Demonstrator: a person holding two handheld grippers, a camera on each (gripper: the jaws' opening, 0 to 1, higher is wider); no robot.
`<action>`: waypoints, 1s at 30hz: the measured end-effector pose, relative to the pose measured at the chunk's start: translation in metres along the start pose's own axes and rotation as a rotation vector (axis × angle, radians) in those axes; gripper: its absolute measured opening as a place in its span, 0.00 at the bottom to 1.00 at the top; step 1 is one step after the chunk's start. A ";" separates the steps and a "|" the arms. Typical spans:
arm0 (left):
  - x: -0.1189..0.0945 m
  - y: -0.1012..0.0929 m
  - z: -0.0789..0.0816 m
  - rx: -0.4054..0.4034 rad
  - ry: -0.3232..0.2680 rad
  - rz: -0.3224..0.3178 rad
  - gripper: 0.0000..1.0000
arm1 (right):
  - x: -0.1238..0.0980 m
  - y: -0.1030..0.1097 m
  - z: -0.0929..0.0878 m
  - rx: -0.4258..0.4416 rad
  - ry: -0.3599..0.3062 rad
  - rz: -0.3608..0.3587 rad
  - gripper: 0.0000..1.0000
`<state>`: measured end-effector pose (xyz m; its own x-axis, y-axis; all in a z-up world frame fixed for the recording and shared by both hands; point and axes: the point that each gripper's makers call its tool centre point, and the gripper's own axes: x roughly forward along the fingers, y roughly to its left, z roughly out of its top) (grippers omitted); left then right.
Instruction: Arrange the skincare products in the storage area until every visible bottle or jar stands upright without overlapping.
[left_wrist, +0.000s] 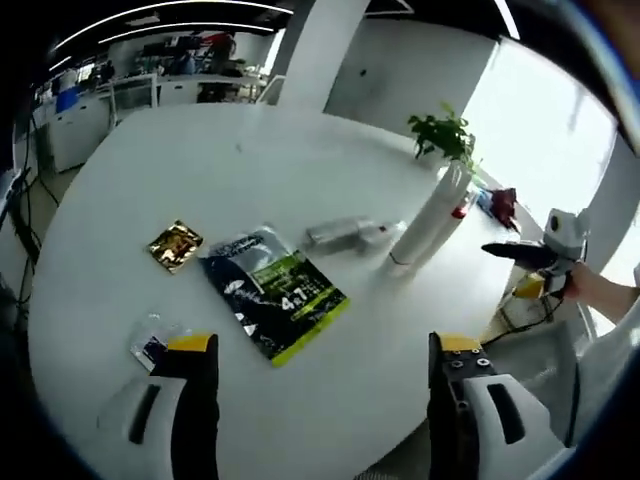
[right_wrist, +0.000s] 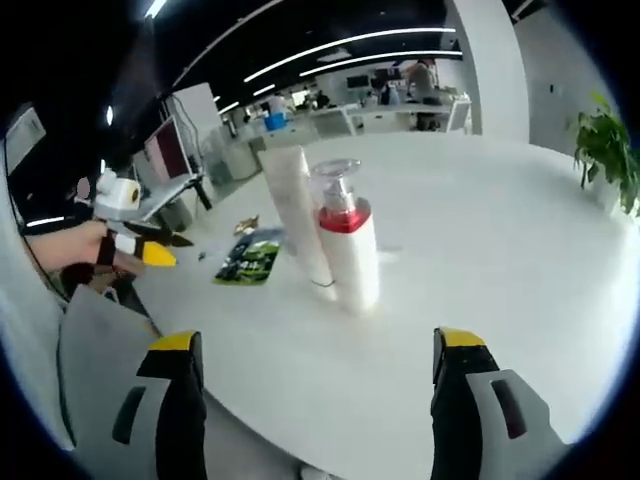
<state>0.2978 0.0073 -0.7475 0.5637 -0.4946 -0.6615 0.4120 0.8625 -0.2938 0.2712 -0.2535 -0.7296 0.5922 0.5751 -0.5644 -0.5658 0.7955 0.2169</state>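
Tabletop (left_wrist: 330, 170) spreads white across both views. We hold our left gripper (left_wrist: 320, 385) and right gripper (right_wrist: 315, 385) wide apart, gripping nothing. At center of the right gripper view, a red-collared pump bottle (right_wrist: 350, 250) and white tube (right_wrist: 295, 205) stand upright, touching. A clear bottle (left_wrist: 350, 234) lies flat center-frame, left gripper view, beside a green pouch (left_wrist: 275, 290).

Left gripper view: small packet (left_wrist: 152, 342) partly hidden behind jaw; pump bottle (left_wrist: 458, 205) mostly behind white tube (left_wrist: 430, 225). Right gripper view: green pouch (right_wrist: 247, 259) print too blurred to read.
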 end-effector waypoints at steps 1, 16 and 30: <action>0.003 0.000 0.003 0.021 0.002 -0.003 0.77 | 0.000 0.000 -0.001 0.001 0.001 -0.002 0.94; 0.079 -0.009 0.051 0.288 0.084 -0.086 0.72 | 0.002 0.001 -0.020 0.044 0.021 -0.019 0.94; 0.117 -0.005 0.055 0.472 0.200 -0.137 0.67 | 0.002 -0.002 -0.030 0.077 0.024 -0.048 0.93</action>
<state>0.4007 -0.0608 -0.7857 0.3538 -0.5295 -0.7710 0.7757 0.6267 -0.0745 0.2562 -0.2596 -0.7555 0.6030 0.5322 -0.5943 -0.4911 0.8347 0.2492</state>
